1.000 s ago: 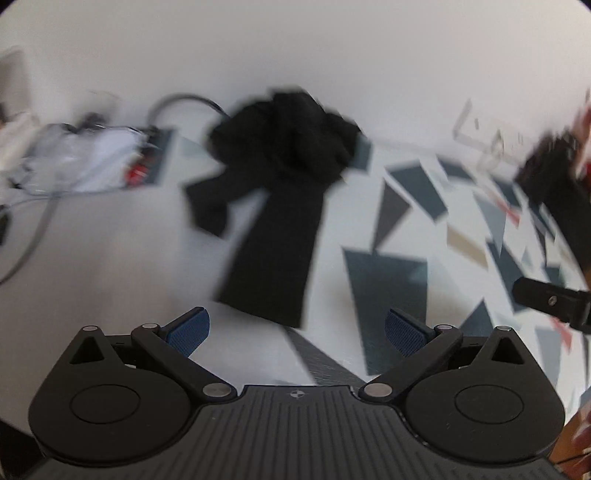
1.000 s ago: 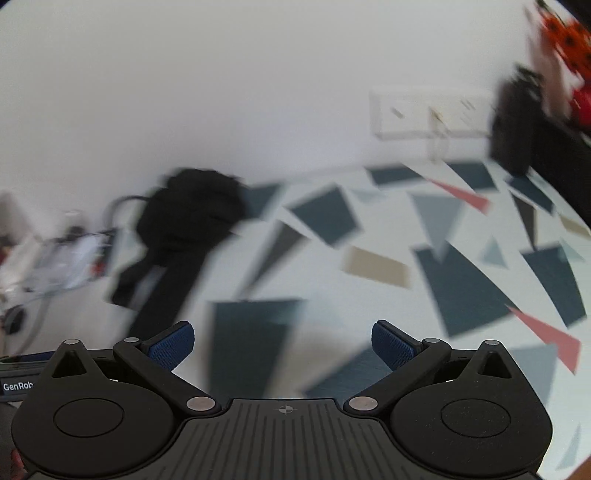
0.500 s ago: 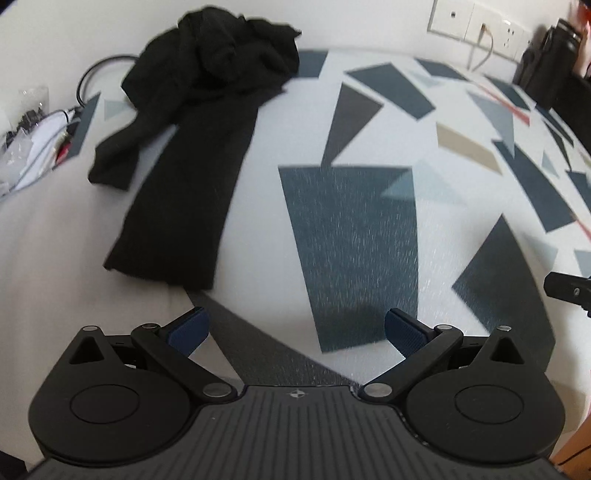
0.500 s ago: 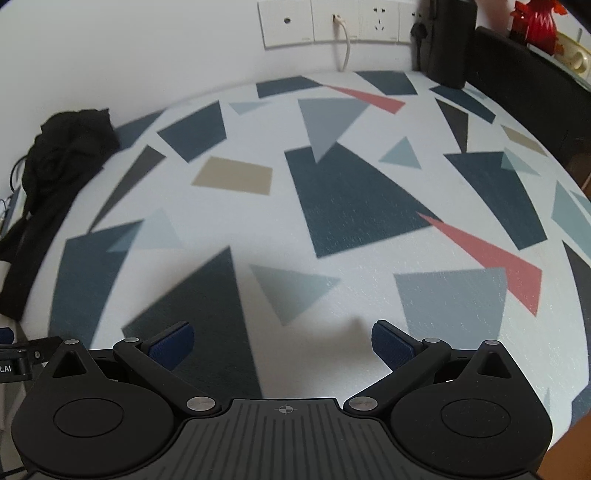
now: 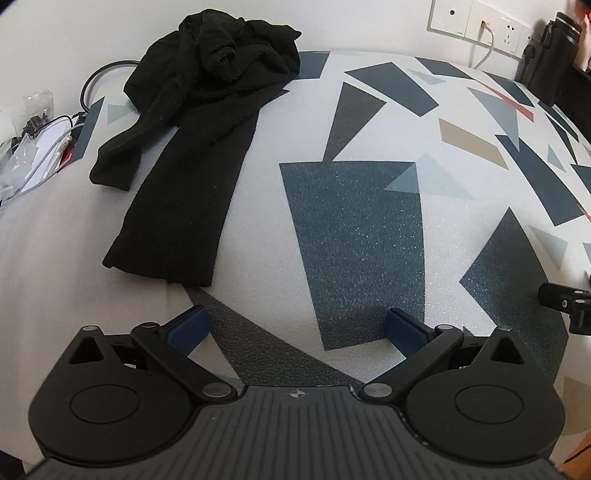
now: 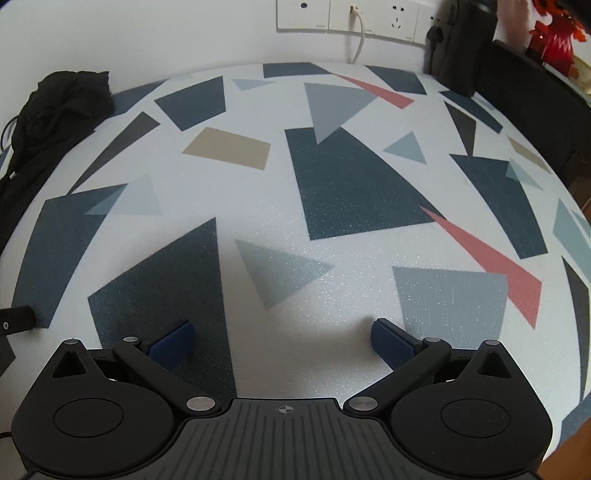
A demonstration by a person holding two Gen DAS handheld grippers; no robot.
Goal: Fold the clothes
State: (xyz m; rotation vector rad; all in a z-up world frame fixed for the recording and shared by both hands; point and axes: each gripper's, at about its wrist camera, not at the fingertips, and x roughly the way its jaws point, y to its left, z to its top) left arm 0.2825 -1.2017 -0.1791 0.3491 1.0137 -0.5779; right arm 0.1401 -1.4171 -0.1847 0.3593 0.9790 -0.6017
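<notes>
A crumpled black garment [image 5: 199,122] lies on the patterned mat at the far left of the left wrist view, bunched near the wall with one long piece trailing toward me. My left gripper [image 5: 295,326] hovers open over the mat, well short of the cloth and to its right, with nothing between its blue pads. In the right wrist view the same garment [image 6: 55,107] shows at the far left edge. My right gripper [image 6: 282,341] is open and empty above bare mat. Its tip [image 5: 565,304] peeks into the left view at the right edge.
A white mat with grey, blue, tan and red shapes [image 6: 332,184] covers the surface. Wall sockets with a white cable [image 6: 354,22] sit behind it. A dark bottle [image 6: 469,44] and dark furniture stand at the back right. Cables and clutter [image 5: 33,147] lie at the left.
Both views have swung down from the wall toward the mat and steadied. The garment now sits closer in the left view. Both grippers stay open.
</notes>
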